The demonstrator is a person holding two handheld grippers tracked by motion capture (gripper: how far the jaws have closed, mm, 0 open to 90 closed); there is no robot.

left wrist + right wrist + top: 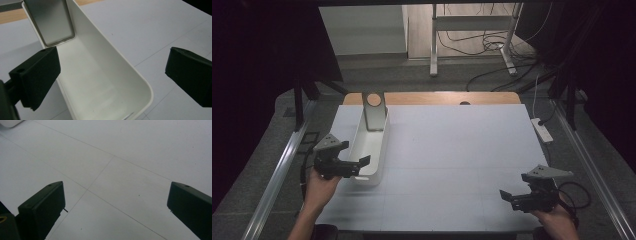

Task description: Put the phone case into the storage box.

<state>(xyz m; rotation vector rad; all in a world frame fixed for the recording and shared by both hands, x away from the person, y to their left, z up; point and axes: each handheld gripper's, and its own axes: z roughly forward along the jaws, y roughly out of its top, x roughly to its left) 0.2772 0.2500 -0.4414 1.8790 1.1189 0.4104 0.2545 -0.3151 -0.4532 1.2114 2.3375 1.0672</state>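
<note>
Covering most of the high view is the white table [452,160], with a strip of wooden edge [437,98] at twelve o'clock and faint seam lines crossing its surface. Over at nine o'clock on that table sits the long white bin [371,150], open-topped, running from near the far edge back toward the person; it looks bare inside apart from a grey metal plate [374,111] with a round hole near its top, leaning upright against the bin's far end. Now the left gripper [354,166], held in the left hand [319,185] at about eight o'clock: its jaws are spread wide and reach over the bin's near end, and in the left gripper view one jaw sits outside the bin's wall while the other hangs over bare table beyond the opposite wall, touching nothing. Down at four o'clock the right gripper [507,196], held in the right hand [557,220], is well apart from the bin, jaws likewise spread wide over bare table. A white power strip [541,129] lies off the table at three o'clock.
</note>
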